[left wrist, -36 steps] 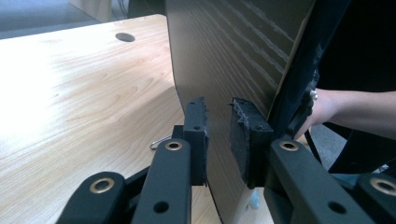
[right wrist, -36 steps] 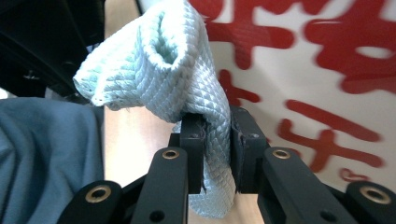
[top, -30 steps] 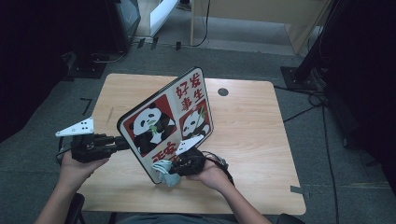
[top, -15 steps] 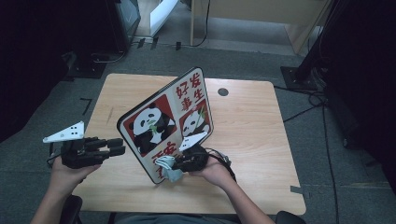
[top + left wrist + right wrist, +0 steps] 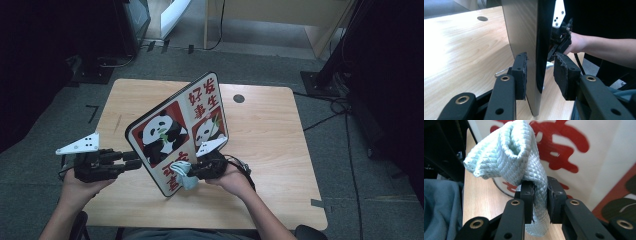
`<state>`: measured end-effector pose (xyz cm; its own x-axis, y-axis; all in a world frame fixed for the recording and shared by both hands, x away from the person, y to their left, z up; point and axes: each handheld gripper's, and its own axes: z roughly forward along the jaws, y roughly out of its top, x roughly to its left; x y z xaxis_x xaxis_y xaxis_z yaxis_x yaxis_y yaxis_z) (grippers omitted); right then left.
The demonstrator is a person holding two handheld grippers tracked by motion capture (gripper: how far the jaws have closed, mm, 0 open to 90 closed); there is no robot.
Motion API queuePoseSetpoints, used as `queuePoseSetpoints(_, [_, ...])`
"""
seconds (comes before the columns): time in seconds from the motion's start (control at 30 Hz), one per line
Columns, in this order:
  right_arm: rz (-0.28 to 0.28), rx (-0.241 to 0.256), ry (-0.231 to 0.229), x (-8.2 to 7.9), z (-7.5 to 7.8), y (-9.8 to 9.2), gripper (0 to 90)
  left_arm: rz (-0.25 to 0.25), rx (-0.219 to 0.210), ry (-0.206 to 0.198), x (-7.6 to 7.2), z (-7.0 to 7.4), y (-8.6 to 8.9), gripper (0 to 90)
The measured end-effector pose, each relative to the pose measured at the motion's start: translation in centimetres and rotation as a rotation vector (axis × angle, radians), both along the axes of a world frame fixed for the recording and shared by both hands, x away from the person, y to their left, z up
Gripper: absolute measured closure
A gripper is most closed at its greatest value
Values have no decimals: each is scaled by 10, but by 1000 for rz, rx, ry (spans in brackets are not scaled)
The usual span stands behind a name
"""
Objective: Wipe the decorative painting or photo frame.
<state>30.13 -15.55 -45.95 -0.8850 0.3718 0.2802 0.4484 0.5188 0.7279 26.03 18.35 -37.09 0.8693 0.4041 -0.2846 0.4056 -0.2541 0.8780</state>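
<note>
A board [image 5: 175,135] printed with pandas and red characters stands tilted on its edge on the wooden table [image 5: 265,140]. My left gripper [image 5: 136,160] is open at the board's left edge. In the left gripper view the board [image 5: 524,30] sits between the jaws of that gripper [image 5: 540,72]: one pad touches its pale back, the other stands apart from its front. My right gripper [image 5: 192,170] is shut on a pale blue woven cloth [image 5: 184,172], held against the lower printed face. Up close, the cloth [image 5: 509,150] bunches above the right gripper [image 5: 540,192], before the board [image 5: 579,150].
A round cable hole [image 5: 238,98] lies in the table's far right part. A small metal hook [image 5: 501,72] lies on the wood behind the board. Dark floor with cables [image 5: 330,107] surrounds the table; pale wooden furniture [image 5: 280,20] stands behind.
My left gripper drew a little to the left, away from the board, then came back to its edge. The board and the right gripper with the cloth have barely moved.
</note>
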Motion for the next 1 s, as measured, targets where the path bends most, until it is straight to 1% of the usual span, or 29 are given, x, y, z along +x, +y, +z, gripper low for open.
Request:
queuePoseSetpoints(0.13, [-4, 26, 4, 1, 12, -2, 782, 11, 3, -2, 1, -1, -5, 679])
queuePoseSetpoints(0.2, [0, 36, 3, 1, 20, -3, 786, 8, 4, 1, 2, -1, -7, 690])
queuePoseSetpoints(0.27, [-2, 36, 2, 1, 27, -3, 788, 12, 8, 5, 3, -2, -9, 695])
queuePoseSetpoints(0.33, [1, 54, -13, 2, 34, -3, 788, 10, 14, 3, 3, -2, -11, 701])
queuePoseSetpoints(0.4, [-4, 72, -15, 3, 43, -4, 789, 12, 16, 3, 3, -2, -11, 709])
queuePoseSetpoints(0.47, [-3, 98, -32, 3, 53, -5, 789, 15, 17, 3, 4, -2, -11, 722])
queuePoseSetpoints(0.57, [2, 117, -48, 2, 67, -5, 789, 18, 15, 5, 4, -3, -12, 732])
queuePoseSetpoints(0.73, [8, 136, -67, 1, 86, -4, 789, 20, 14, 8, 4, -3, -12, 734])
queuePoseSetpoints(0.8, [8, 136, -71, 1, 95, -3, 789, 22, 12, 6, 4, -3, -12, 733])
queuePoseSetpoints(0.87, [9, 139, -79, 3, 104, -2, 789, 29, 8, 2, 4, -3, -13, 716])
queuePoseSetpoints(0.9, [13, 143, -83, 3, 109, -2, 789, 29, 10, 6, 5, -3, -14, 714])
queuePoseSetpoints(1.0, [11, 145, -87, 7, 124, 0, 789, 29, 17, 6, 5, -4, -16, 723])
